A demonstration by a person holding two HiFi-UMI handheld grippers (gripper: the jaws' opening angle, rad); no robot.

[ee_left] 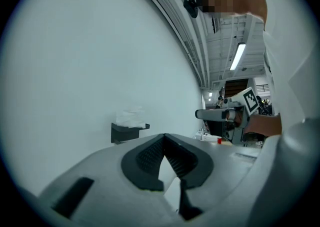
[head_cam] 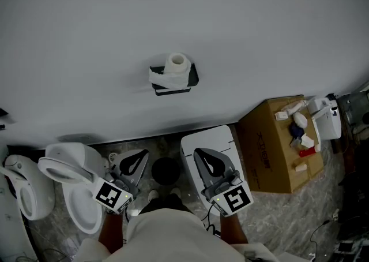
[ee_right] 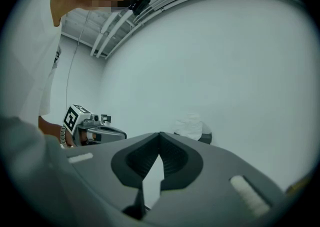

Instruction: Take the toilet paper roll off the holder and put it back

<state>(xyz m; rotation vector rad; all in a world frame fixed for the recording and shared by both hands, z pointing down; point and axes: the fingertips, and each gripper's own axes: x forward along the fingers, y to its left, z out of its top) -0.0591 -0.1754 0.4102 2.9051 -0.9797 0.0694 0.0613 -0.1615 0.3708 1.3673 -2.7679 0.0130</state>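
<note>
**Hovering low, both grippers clenched and empty**

The toilet paper roll [head_cam: 177, 63] sits on the black holder [head_cam: 192, 76] fixed to the white wall [head_cam: 86, 41], with a loose sheet draped over the front. The left gripper [head_cam: 141, 154] and right gripper [head_cam: 202, 152] are held side by side, well below the roll and pointing toward the wall. Each has its jaws pressed together at the tips with nothing between them. A cardboard box [head_cam: 271, 151] stands on the floor to the right.

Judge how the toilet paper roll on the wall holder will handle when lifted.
Likely light and squashy: the toilet paper roll shows a hollow core, so a hard squeeze may dent it. Its loose sheet drapes over the holder and may trail or unwind. Being round, it could roll if laid sideways.
</note>
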